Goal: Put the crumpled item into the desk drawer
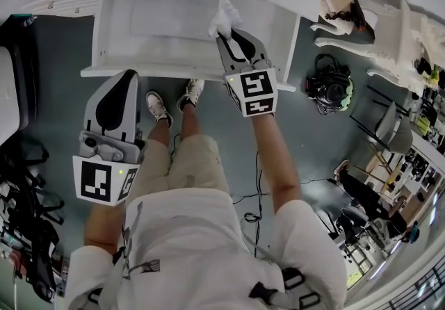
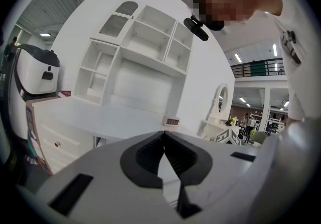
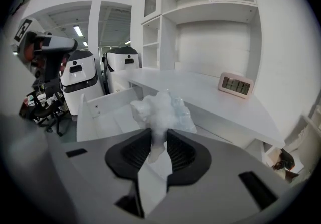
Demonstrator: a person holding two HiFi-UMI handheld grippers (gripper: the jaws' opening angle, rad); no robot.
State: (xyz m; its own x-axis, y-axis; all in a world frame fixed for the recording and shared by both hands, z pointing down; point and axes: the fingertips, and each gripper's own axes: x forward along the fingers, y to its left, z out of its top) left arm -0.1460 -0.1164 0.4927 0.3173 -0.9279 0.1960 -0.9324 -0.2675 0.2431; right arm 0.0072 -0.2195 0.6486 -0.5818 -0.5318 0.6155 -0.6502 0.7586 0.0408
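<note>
The crumpled item is a white wad of paper, pinched between the jaws of my right gripper, which is shut on it. It hangs over the right part of the open white desk drawer. In the right gripper view the wad sticks up out of my right gripper, with the drawer behind and to the left. My left gripper is just in front of the drawer's front edge. In its own view the left gripper has its tips touching and holds nothing.
A small digital clock stands on the white desk top under a shelf unit. White machines stand left of the desk. A black bundle and white furniture are on the right. The person's shoes are below the drawer.
</note>
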